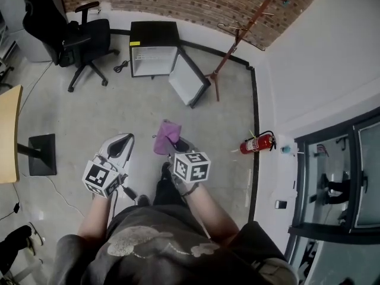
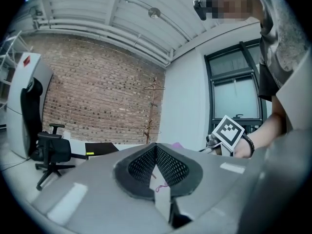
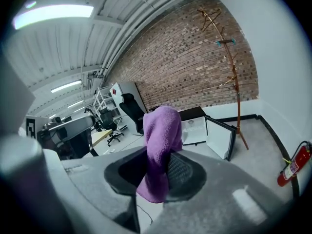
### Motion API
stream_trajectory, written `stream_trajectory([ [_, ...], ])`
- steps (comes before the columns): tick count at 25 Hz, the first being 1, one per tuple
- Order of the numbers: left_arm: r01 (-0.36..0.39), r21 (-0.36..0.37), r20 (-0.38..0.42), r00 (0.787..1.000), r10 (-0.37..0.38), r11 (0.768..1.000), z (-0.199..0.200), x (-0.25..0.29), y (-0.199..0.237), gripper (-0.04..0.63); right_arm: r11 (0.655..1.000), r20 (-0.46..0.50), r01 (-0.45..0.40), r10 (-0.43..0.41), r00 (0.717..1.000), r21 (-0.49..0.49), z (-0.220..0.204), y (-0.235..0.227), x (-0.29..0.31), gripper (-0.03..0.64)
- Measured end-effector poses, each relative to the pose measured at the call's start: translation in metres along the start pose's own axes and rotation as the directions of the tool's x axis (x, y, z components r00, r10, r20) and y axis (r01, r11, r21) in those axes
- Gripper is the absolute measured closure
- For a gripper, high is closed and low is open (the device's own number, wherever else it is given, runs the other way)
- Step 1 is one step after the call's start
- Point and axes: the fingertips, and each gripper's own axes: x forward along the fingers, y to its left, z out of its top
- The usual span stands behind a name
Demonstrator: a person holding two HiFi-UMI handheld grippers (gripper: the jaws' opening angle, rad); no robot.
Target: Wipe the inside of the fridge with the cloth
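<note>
A small black fridge (image 1: 153, 48) stands on the floor against the brick wall, its door (image 1: 189, 85) swung wide open and its white inside (image 3: 194, 130) showing. My right gripper (image 1: 172, 144) is shut on a purple cloth (image 1: 165, 136), which sticks up between the jaws (image 3: 160, 150). My left gripper (image 1: 120, 145) is shut with nothing in it, its pads meeting at a point (image 2: 156, 165). Both grippers are held in front of the person's body, well short of the fridge.
A black office chair (image 1: 68, 34) stands left of the fridge. A wooden coat stand (image 1: 240, 34) is right of it. A red fire extinguisher (image 1: 257, 143) lies by the right wall. A wooden desk edge (image 1: 8, 134) and a black base plate (image 1: 41, 154) are at the left.
</note>
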Motion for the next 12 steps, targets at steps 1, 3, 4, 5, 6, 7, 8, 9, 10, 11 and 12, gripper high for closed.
stream_trajectory([
  [1,0.003,-0.005,0.000,1.000,-0.003,1.000,-0.001,-0.011,-0.004,0.578,1.000,-0.003,0.001,-0.001,1.000,-0.009,-0.007,0.009,-0.004,0.540],
  [3,0.008,-0.009,-0.002,1.000,-0.008,1.000,-0.005,-0.031,-0.010,0.578,1.000,-0.009,0.002,-0.003,1.000,-0.018,-0.021,0.025,-0.012,0.540],
  [4,0.010,-0.011,-0.006,1.000,-0.010,1.000,-0.009,-0.040,-0.012,0.578,1.000,-0.015,0.004,-0.004,1.000,-0.017,-0.028,0.031,-0.014,0.540],
  [5,0.015,-0.019,-0.012,1.000,-0.015,1.000,-0.014,-0.048,-0.014,0.578,1.000,-0.022,0.005,-0.006,1.000,-0.015,-0.036,0.037,-0.017,0.540],
  [6,0.021,-0.031,-0.019,1.000,-0.022,0.999,-0.018,-0.055,-0.017,0.578,1.000,-0.031,0.007,-0.008,0.999,-0.013,-0.044,0.041,-0.020,0.540],
  [7,0.027,-0.043,-0.021,0.999,-0.028,0.999,-0.022,-0.062,-0.019,0.578,1.000,-0.039,0.009,-0.009,0.999,-0.015,-0.051,0.045,-0.022,0.540],
  [8,0.031,-0.054,-0.020,0.999,-0.032,0.998,-0.025,-0.068,-0.021,0.578,1.000,-0.047,0.010,-0.011,0.999,-0.018,-0.057,0.049,-0.024,0.540],
  [9,0.034,-0.063,-0.019,0.999,-0.035,0.997,-0.027,-0.074,-0.023,0.578,1.000,-0.053,0.010,-0.012,0.999,-0.022,-0.062,0.053,-0.025,0.540],
  [10,0.036,-0.071,-0.022,0.999,-0.037,0.997,-0.029,-0.079,-0.025,0.578,1.000,-0.058,0.010,-0.011,0.998,-0.024,-0.067,0.056,-0.027,0.540],
  [11,0.035,-0.077,-0.027,0.999,-0.037,0.996,-0.032,-0.084,-0.027,0.578,1.000,-0.062,0.009,-0.011,0.998,-0.024,-0.072,0.060,-0.028,0.540],
  [12,0.033,-0.082,-0.031,0.999,-0.036,0.996,-0.035,-0.089,-0.028,0.578,1.000,-0.064,0.009,-0.010,0.998,-0.023,-0.076,0.063,-0.029,0.540],
])
